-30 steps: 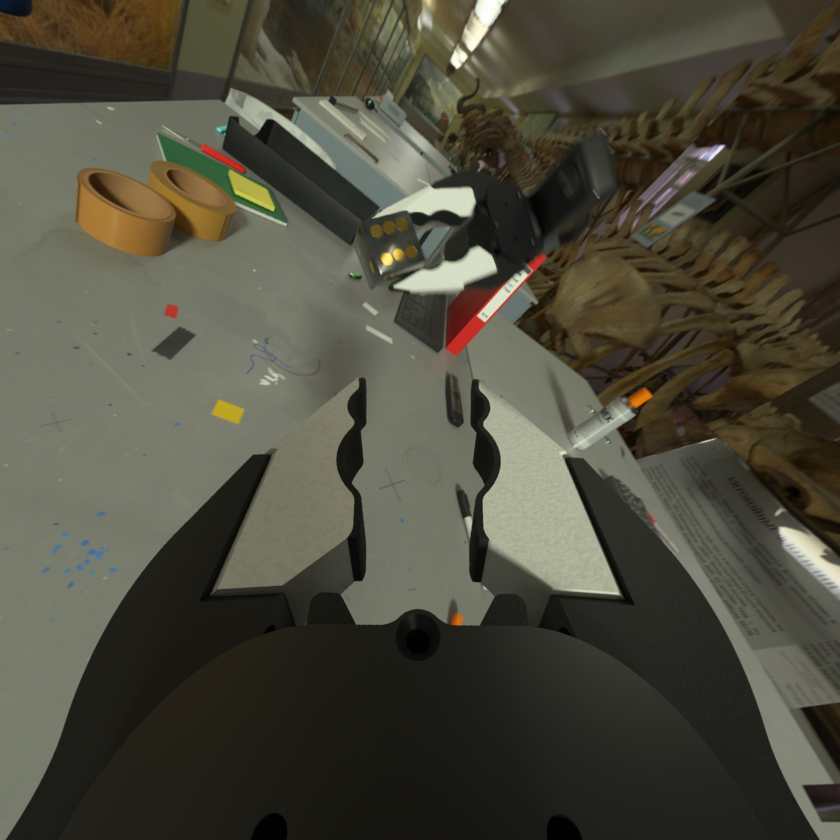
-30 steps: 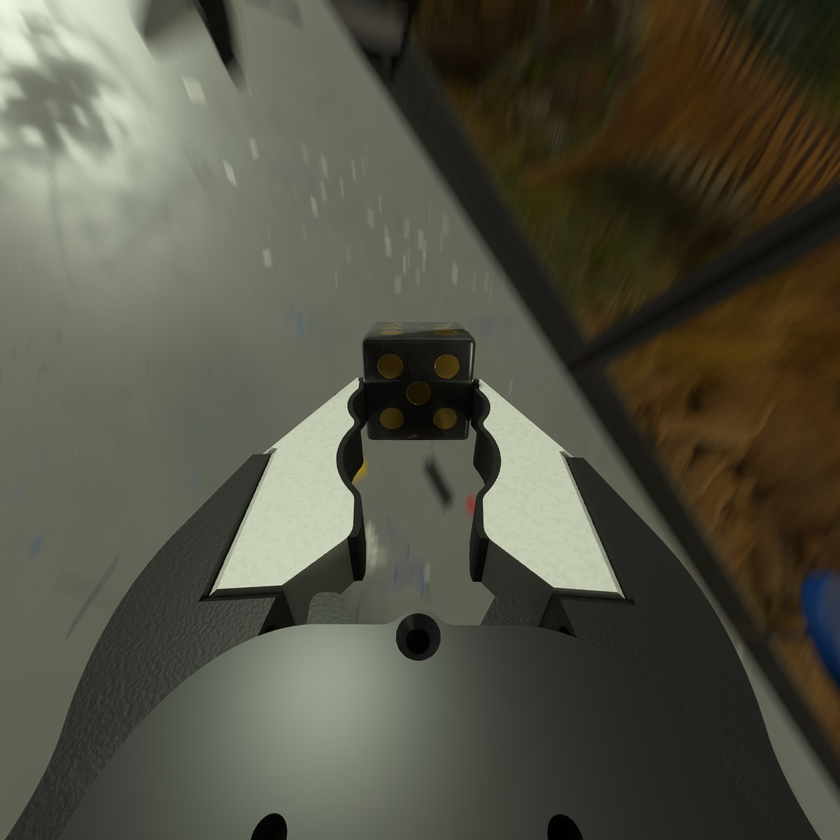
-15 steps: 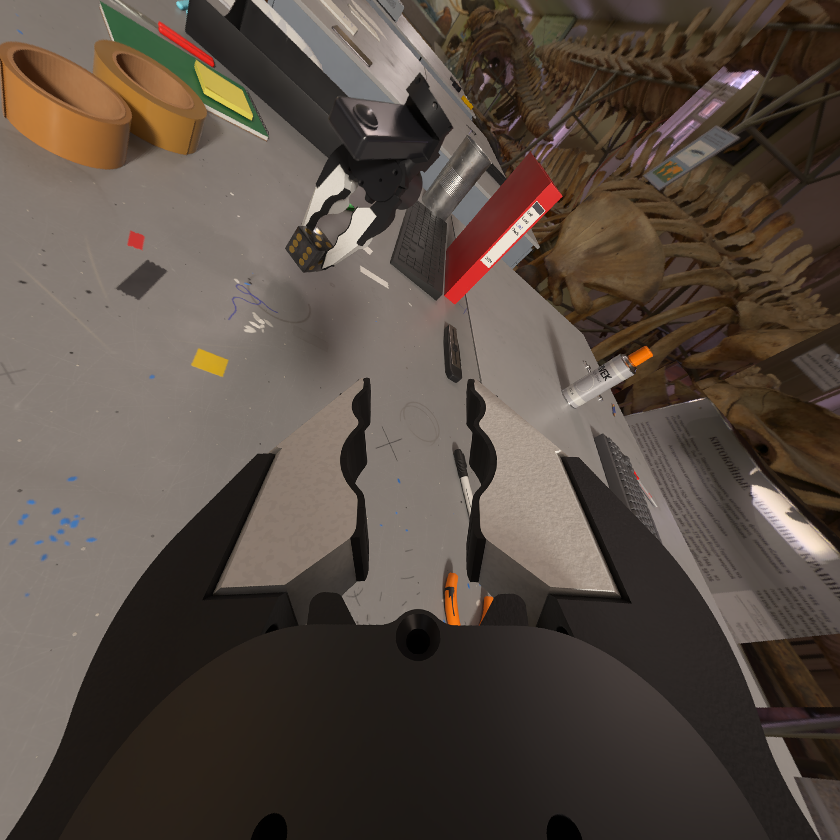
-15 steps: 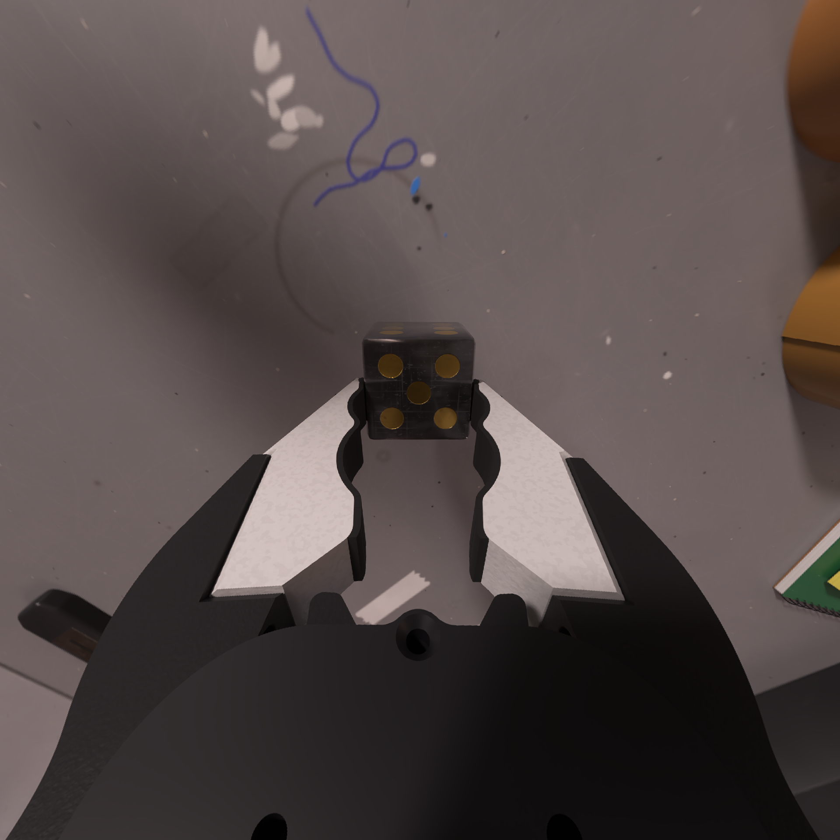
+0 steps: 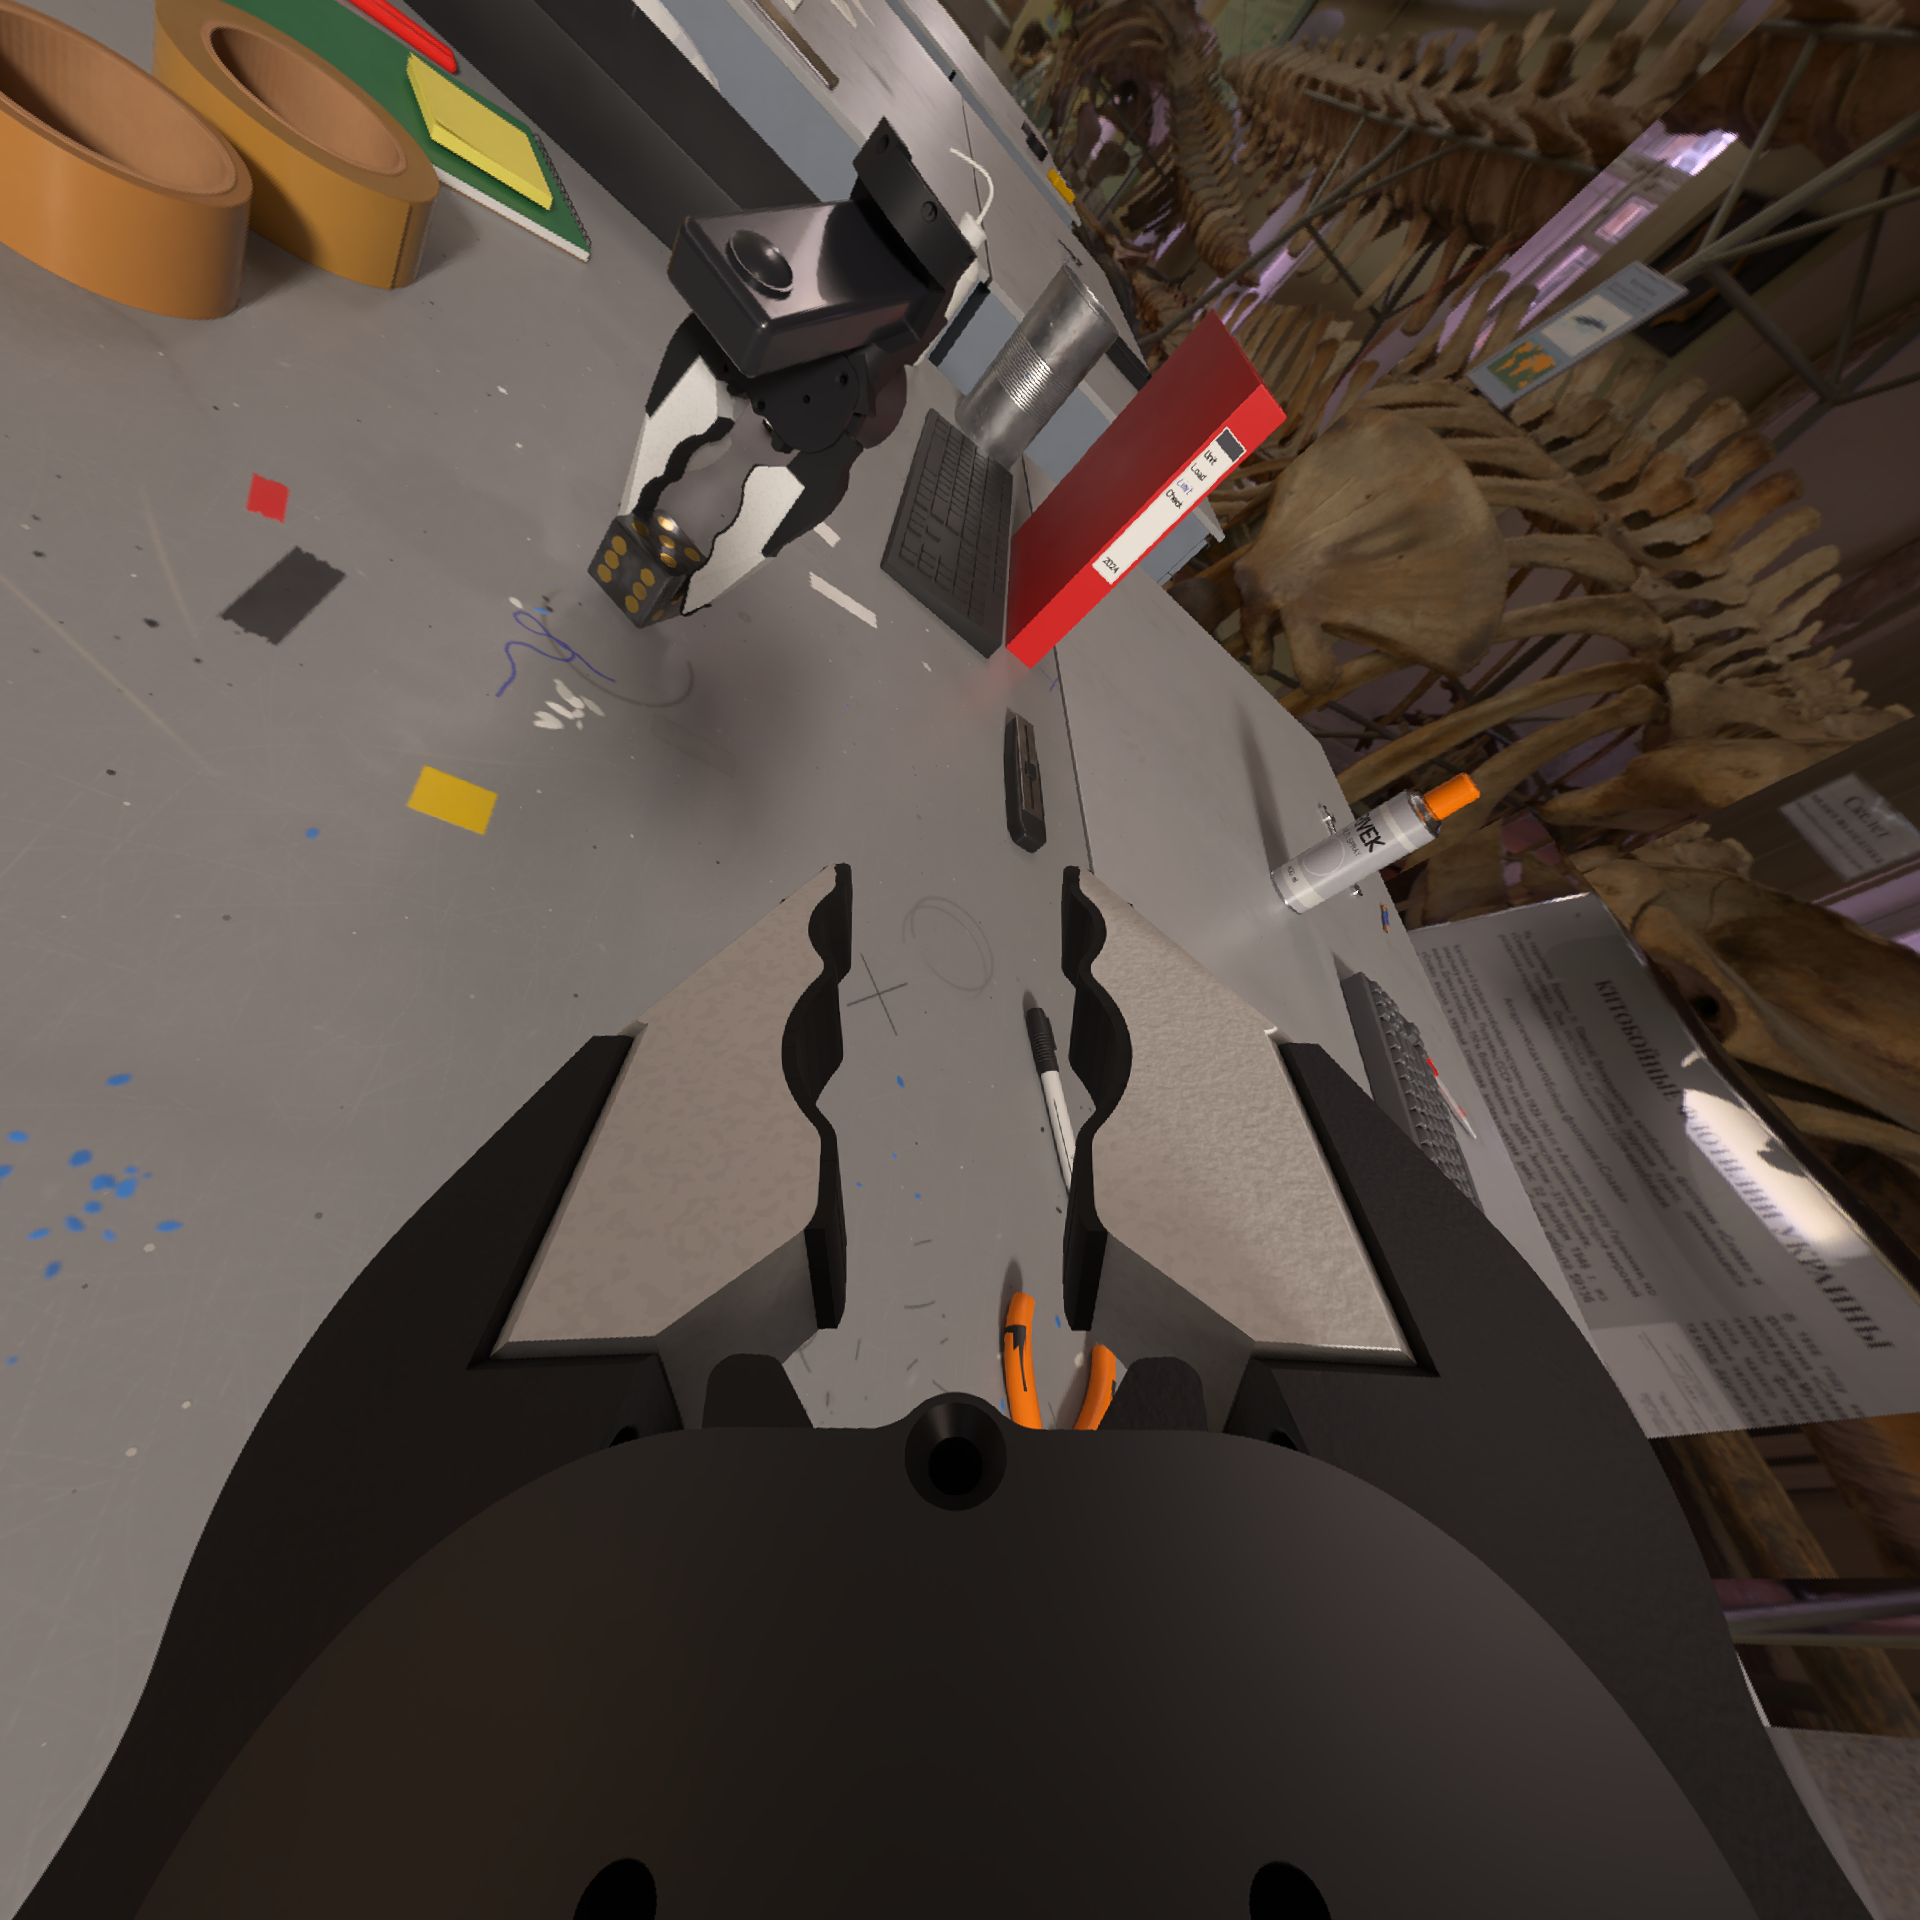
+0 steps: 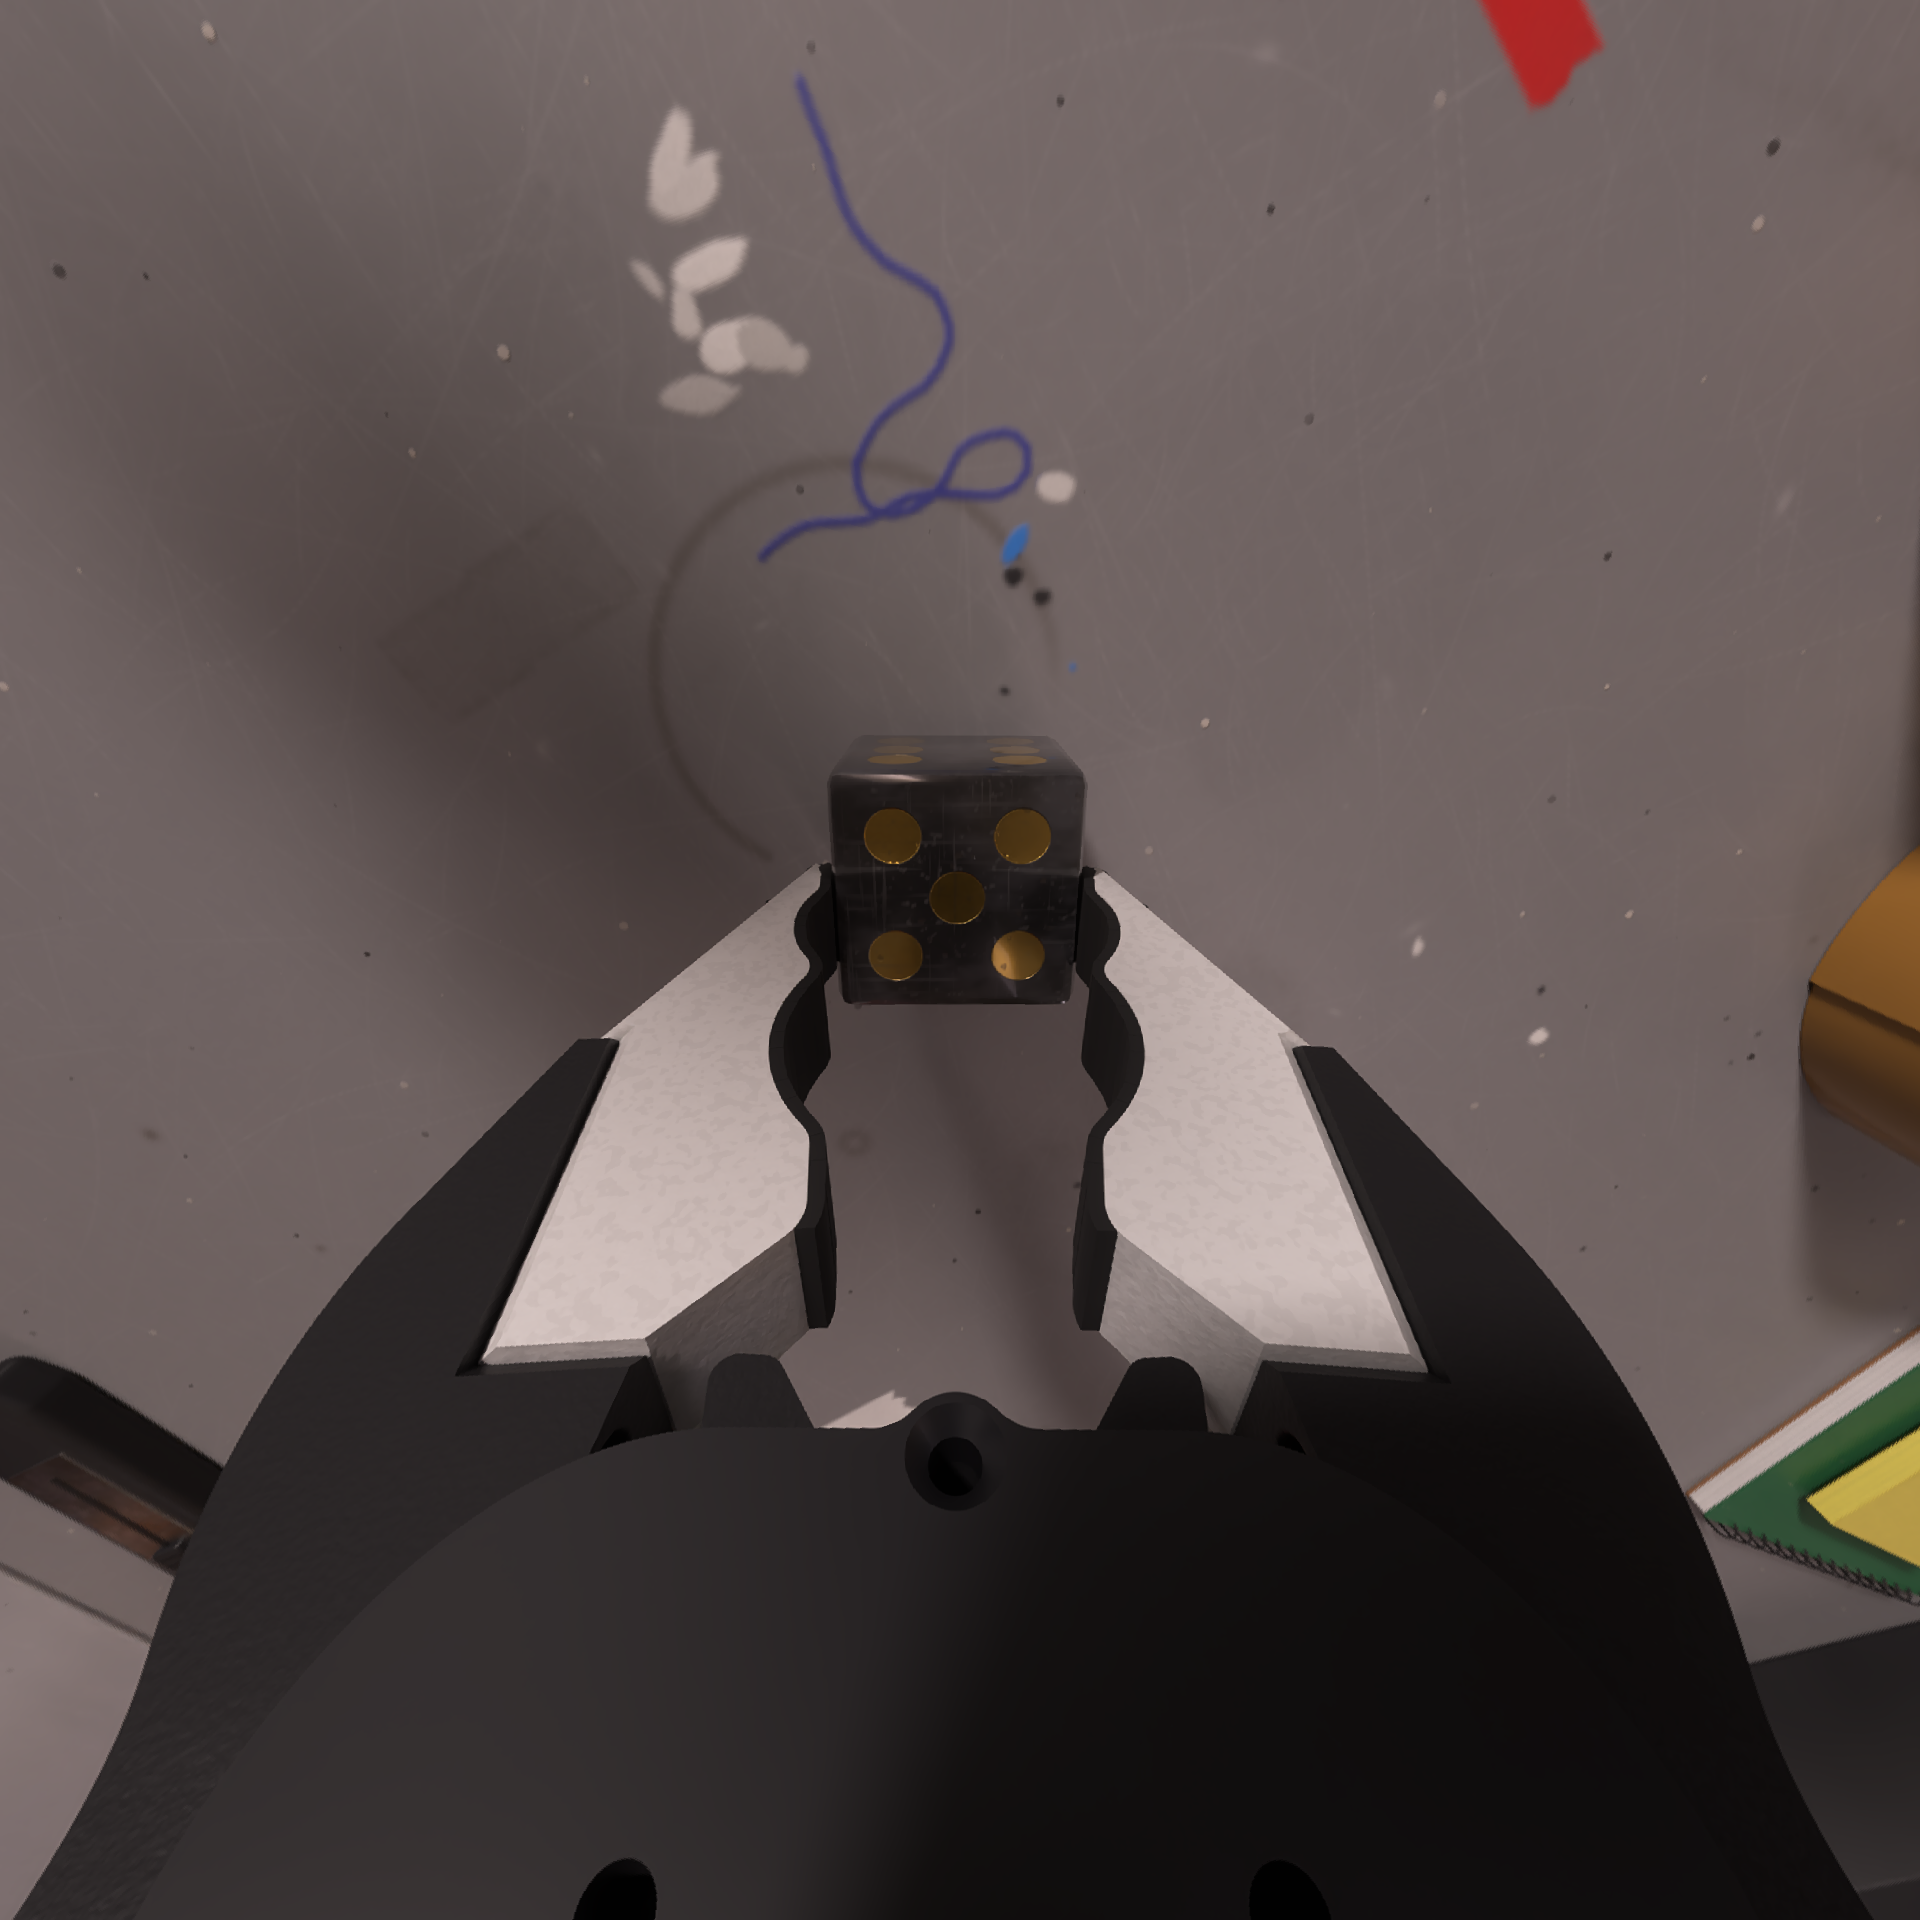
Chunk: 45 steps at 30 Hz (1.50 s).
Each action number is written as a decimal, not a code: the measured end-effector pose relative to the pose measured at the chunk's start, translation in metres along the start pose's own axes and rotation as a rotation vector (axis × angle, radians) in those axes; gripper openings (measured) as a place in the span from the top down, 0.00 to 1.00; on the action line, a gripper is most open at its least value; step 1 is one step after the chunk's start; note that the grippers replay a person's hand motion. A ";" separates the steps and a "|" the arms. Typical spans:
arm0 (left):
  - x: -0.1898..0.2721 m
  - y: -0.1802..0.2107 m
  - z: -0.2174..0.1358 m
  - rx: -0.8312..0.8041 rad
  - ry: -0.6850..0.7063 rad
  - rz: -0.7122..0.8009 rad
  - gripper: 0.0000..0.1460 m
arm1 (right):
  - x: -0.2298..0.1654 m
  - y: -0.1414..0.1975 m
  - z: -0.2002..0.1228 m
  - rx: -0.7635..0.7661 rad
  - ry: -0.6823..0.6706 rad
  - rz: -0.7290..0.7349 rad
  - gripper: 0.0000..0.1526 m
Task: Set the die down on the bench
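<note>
Your right claw (image 6: 956, 894) pinches the black cube die with gold pips (image 6: 956, 883) between its white fingertips (image 6: 727, 966), the five-pip face turned toward the camera and about half of the cube sticking out past the tips. In the left wrist view you see that same claw (image 5: 686, 582) pointing steeply down at the grey speckled bench (image 5: 312, 935), with the die (image 5: 644, 571) low over the surface, just beside a blue scribble (image 5: 540, 649) and a few white paint dabs (image 5: 566, 712). A soft shadow lies on the bench near the cube, but you cannot tell from either view whether its lowest corner touches yet.

Your left claw (image 5: 951, 894) is spread and empty, hanging over the near part of the bench above a pencilled cross (image 5: 878, 995) and a black-and-white marker pen (image 5: 1049, 1081), well apart from the die.

By the look of it, the carrying is done and you are over a bare patch with room on every side: two orange-brown tape rolls (image 5: 208, 156) sit far left, a dark keyboard (image 5: 951, 525) and red binder (image 5: 1132, 488) to the right. What is left is the last bit of descent, levelling the cube so a face meets the bench, then parting the fingers and lifting away.
</note>
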<state>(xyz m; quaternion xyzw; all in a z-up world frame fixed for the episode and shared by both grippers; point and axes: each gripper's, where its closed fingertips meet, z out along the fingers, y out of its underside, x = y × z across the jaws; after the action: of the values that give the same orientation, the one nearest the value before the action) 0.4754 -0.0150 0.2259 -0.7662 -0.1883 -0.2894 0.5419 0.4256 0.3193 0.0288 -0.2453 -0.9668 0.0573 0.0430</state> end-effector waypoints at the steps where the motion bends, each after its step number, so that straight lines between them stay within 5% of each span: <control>1: 0.000 0.000 0.000 -0.002 0.001 0.000 0.72 | 0.000 -0.002 0.001 0.007 0.000 0.000 0.70; 45: 0.009 0.009 0.008 -0.057 0.038 -0.011 0.73 | 0.017 -0.013 0.012 0.064 0.084 -0.057 0.66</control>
<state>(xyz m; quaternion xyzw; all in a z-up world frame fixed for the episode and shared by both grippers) 0.4895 -0.0106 0.2235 -0.7747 -0.1740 -0.3120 0.5217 0.4036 0.3147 0.0195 -0.2186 -0.9683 0.0767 0.0933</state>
